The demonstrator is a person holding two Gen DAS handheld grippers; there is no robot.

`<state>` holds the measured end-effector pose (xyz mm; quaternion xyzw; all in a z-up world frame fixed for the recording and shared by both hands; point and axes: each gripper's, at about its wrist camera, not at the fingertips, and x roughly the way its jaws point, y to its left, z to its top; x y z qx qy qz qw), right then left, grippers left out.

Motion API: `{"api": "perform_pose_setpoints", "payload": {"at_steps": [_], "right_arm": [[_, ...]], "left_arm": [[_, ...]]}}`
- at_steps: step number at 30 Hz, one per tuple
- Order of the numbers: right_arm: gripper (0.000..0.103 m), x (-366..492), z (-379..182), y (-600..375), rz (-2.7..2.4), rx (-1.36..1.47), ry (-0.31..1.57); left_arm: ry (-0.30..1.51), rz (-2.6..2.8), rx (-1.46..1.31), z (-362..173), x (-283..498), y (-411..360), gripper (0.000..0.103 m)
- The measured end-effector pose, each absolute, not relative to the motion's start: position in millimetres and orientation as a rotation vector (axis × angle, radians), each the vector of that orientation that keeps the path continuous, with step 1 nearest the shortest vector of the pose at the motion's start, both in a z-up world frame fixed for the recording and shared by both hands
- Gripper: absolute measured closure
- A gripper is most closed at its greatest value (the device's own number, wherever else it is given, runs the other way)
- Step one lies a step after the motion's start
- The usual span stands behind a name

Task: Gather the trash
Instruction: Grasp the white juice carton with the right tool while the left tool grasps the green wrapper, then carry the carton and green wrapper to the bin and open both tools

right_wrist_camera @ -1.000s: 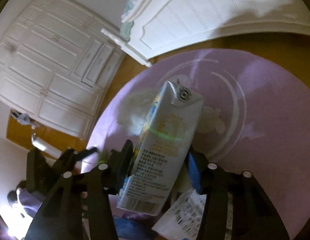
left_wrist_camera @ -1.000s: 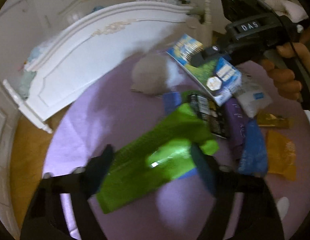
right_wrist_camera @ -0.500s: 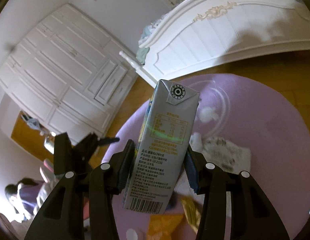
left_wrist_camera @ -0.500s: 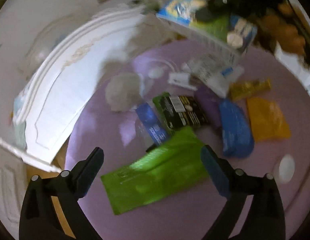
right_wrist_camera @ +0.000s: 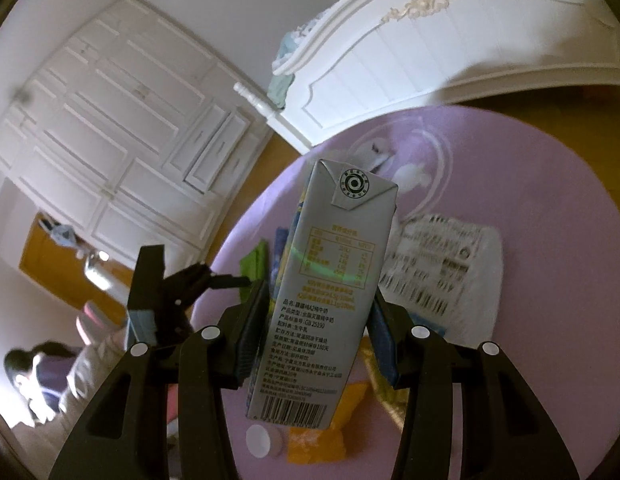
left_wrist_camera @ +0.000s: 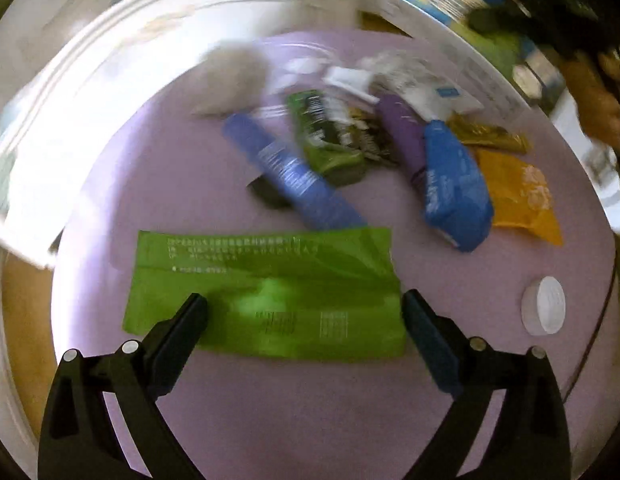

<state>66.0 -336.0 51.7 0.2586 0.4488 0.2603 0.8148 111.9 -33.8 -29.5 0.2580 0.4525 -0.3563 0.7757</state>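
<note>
Left gripper (left_wrist_camera: 302, 308): jaws spread wide, having just been opening; nothing is pinched. The green pouch (left_wrist_camera: 266, 292) lies flat on the purple mat (left_wrist_camera: 170, 184) between the fingertips, its right edge beside the right finger, its left end passing under the left finger.

Right gripper (right_wrist_camera: 318, 320): jaws clamp the carton (right_wrist_camera: 330, 280) at its lower half, holding it upright above the mat.

Beyond the pouch lie a blue tube (left_wrist_camera: 298, 176), a dark green wrapper (left_wrist_camera: 330, 136), a purple pack (left_wrist_camera: 402, 132), a blue bag (left_wrist_camera: 454, 184) and an orange bag (left_wrist_camera: 518, 196). A white cap (left_wrist_camera: 544, 310) sits at near right. A white headboard (right_wrist_camera: 450, 40) stands at the far side.
</note>
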Motion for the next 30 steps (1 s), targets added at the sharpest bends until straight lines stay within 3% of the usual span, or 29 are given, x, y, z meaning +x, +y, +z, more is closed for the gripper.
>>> {"api": "perform_pose_setpoints", "payload": {"at_steps": [6, 17, 23, 24, 25, 28, 30], "right_arm": [[0.055, 56, 46, -320, 0.592, 0.548, 0.971], [0.055, 42, 49, -310, 0.615, 0.553, 0.966], [0.055, 38, 46, -306, 0.611, 0.551, 0.965], [0.055, 37, 47, -305, 0.605, 0.538, 0.961], [0.055, 36, 47, -304, 0.598, 0.526, 0.959], [0.055, 30, 51, -301, 0.578, 0.477, 0.945], [0.055, 29, 53, -298, 0.571, 0.456, 0.939]], "left_arm": [[0.944, -0.440, 0.155, -11, 110, 2, 0.007], [0.998, -0.094, -0.337, -15, 134, 38, 0.005], [0.978, 0.089, -0.165, -21, 136, 4, 0.006], [0.952, 0.100, -0.118, -23, 136, -2, 0.011], [0.933, 0.109, -0.090, -23, 137, -5, 0.032], [0.888, 0.096, -0.066, -19, 136, -1, 0.067], [0.883, 0.022, -0.130, -15, 131, 12, 0.076]]}}
